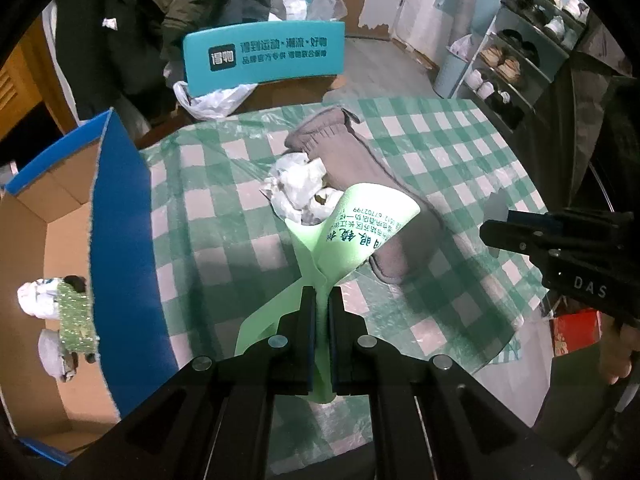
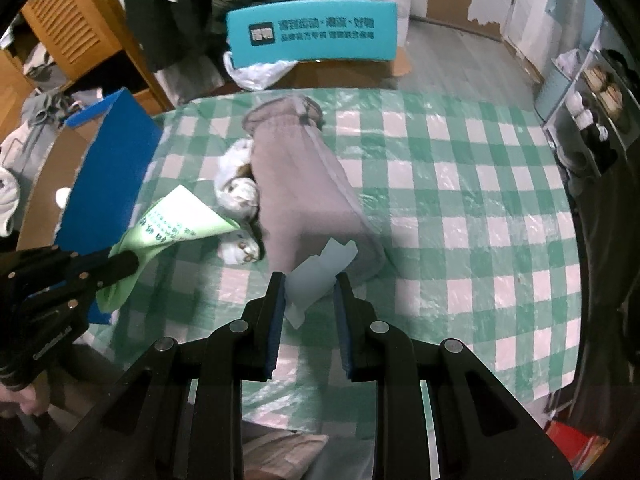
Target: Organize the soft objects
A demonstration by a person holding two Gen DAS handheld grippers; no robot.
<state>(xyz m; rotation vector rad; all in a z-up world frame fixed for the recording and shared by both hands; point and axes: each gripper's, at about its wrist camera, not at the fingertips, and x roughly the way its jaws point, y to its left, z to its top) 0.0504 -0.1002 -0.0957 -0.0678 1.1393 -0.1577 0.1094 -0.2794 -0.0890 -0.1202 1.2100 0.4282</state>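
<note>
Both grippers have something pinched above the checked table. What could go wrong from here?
The left gripper pinches only a narrow fold of the green cloth; it might slip out. The right gripper holds a thin pale sheet loosely between its pads and may drop it. The cloth's free end hangs near the white bundle and could snag it.

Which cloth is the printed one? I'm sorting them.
The light green cloth in the left gripper carries dark printed characters. The pale blue cloth in the right gripper is plain.
</note>
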